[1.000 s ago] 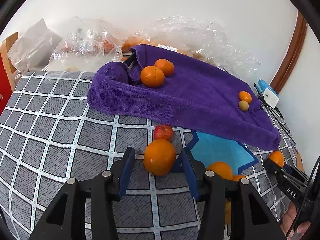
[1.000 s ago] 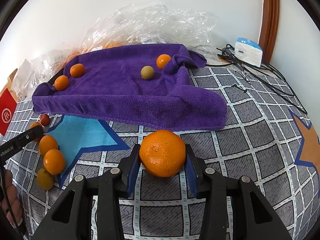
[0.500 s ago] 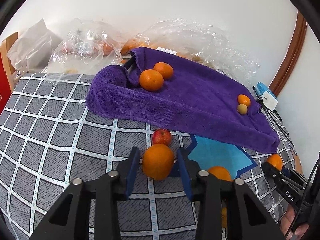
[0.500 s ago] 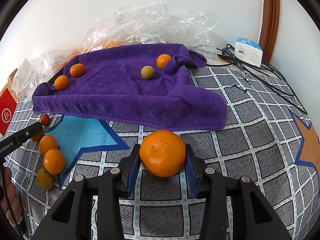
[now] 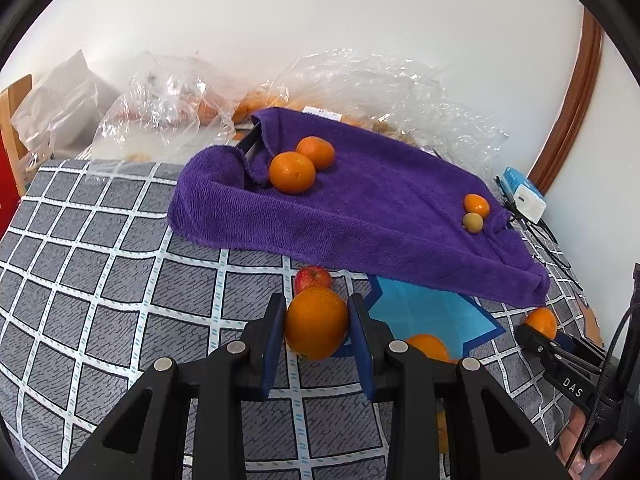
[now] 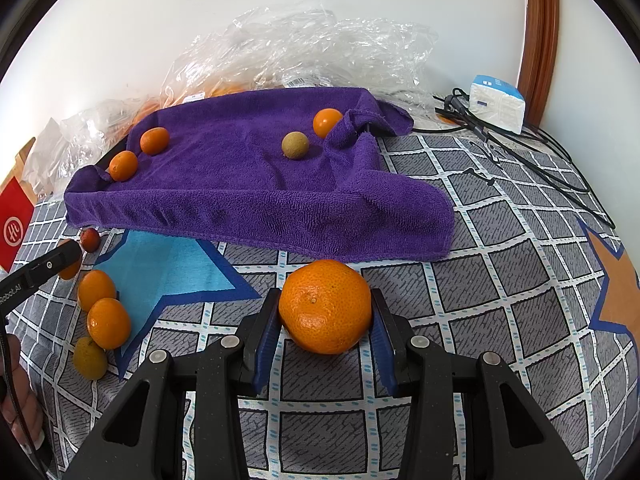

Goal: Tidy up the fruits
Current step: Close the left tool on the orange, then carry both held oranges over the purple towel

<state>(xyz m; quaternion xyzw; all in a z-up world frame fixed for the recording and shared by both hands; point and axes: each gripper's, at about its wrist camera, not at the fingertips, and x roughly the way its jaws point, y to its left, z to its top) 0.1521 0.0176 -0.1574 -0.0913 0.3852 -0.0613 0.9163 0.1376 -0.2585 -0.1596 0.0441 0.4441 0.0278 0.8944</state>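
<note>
fruit, sorted left to right: small red apple (image 5: 313, 277) on grey grid-patterned cloth (image 5: 100, 272), just behind smooth round orange (image 5: 316, 323) clamped between blue pads of left gripper (image 5: 317, 330). loose oranges (image 6: 105, 310) near blue star patch. draped purple terry towel (image 6: 248, 184) carrying four small fruits. big dimpled mandarin (image 6: 325, 306) pinched in right gripper (image 6: 326, 326), just before towel's hem. white carton (image 6: 497, 103) far right.
</note>
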